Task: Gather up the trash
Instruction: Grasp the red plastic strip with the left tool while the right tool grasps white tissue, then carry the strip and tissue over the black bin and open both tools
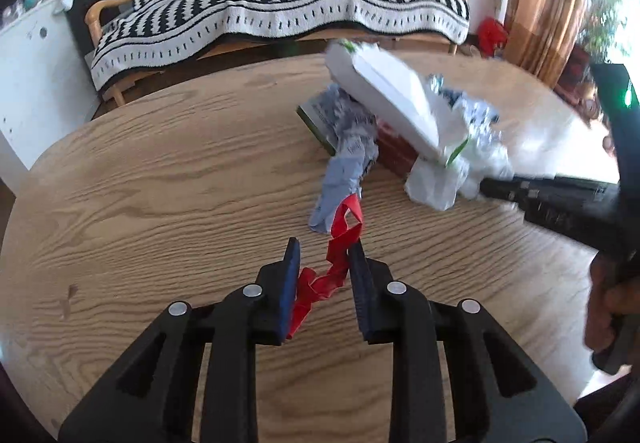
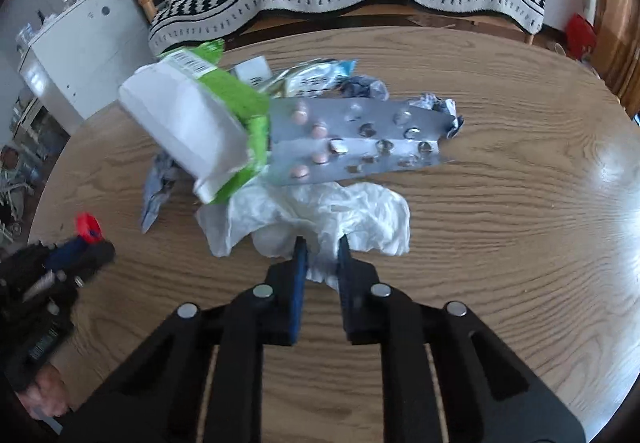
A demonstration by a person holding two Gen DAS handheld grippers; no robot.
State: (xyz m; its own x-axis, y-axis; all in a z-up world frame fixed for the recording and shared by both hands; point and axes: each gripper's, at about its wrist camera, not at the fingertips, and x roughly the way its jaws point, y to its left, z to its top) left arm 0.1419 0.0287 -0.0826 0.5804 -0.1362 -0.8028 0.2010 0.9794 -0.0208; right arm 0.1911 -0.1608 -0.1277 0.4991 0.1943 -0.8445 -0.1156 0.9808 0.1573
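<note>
While the right gripper (image 2: 322,245) pinches the white tissue (image 2: 340,211) mid-table (image 2: 500,283), the left gripper (image 1: 326,255), jaws apart around the red ribbon (image 1: 336,263), should close squarely before lifting, I'd say.

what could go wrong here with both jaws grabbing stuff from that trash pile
1. The right gripper pinches only the white tissue; the green and white carton and blister pack seem to lie loosely over it, so pulling may scatter them across the table.
2. The red ribbon runs between the left gripper jaws, which look parted, so it could slip out.
3. The ribbon's far end touches the grey wrapper and might drag it.
</note>
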